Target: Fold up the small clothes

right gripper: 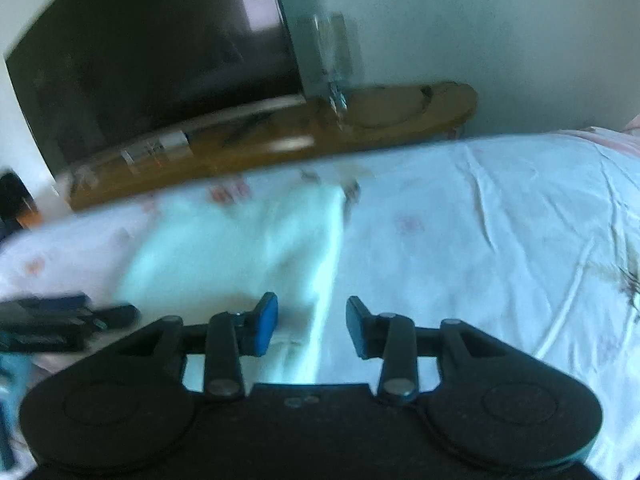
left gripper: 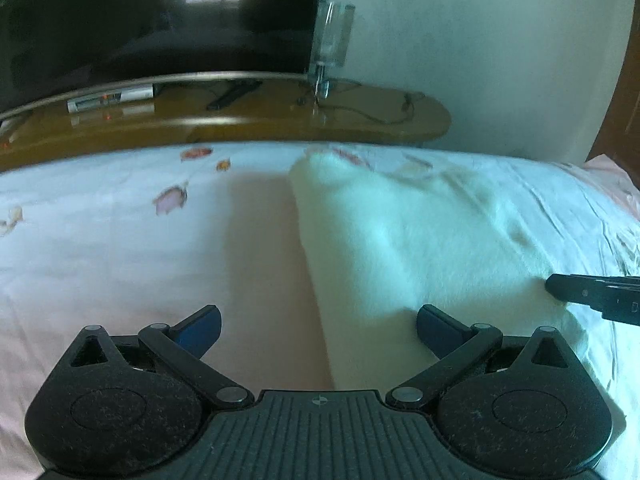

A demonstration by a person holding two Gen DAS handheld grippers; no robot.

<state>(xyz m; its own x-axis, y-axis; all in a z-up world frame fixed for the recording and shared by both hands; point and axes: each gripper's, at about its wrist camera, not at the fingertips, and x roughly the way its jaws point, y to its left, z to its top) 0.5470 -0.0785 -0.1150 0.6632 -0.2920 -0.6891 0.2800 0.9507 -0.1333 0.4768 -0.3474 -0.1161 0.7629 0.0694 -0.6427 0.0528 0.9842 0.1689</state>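
While both tongs hover low over the bed, the white fleecy garment [left gripper: 408, 236] lies flat on the floral bed sheet [left gripper: 100, 248], stretching from the near edge toward the far edge of the mattress. Left tongs [left gripper: 319, 326]: jaws spread wide, blue pads [left gripper: 202, 330] well apart, nothing held between them; the garment's straight left edge runs down between the two fingers, so that the right finger sits over the cloth and the left finger over bare sheet. Right tongs [right gripper: 312, 326]: jaws parted to a moderate gap, holding nothing; the garment's right edge passes between the fingers, with the left blue pad [right gripper: 266, 326] over the cloth. Whether either tool touches the fabric cannot be told. Each tool appears at the margin of the other's view: the right tongs' tip [left gripper: 592, 294] at the garment's right border, and the left tongs [right gripper: 60, 320], blurred, at the left of the right wrist view. Beyond the bed stands a wooden desk [left gripper: 248, 120] carrying a large dark television [left gripper: 152, 20], a remote control [left gripper: 230, 96], a small silver box [left gripper: 110, 98] and a trailing cable [left gripper: 372, 114]. A pale wall [left gripper: 480, 48] forms the background.
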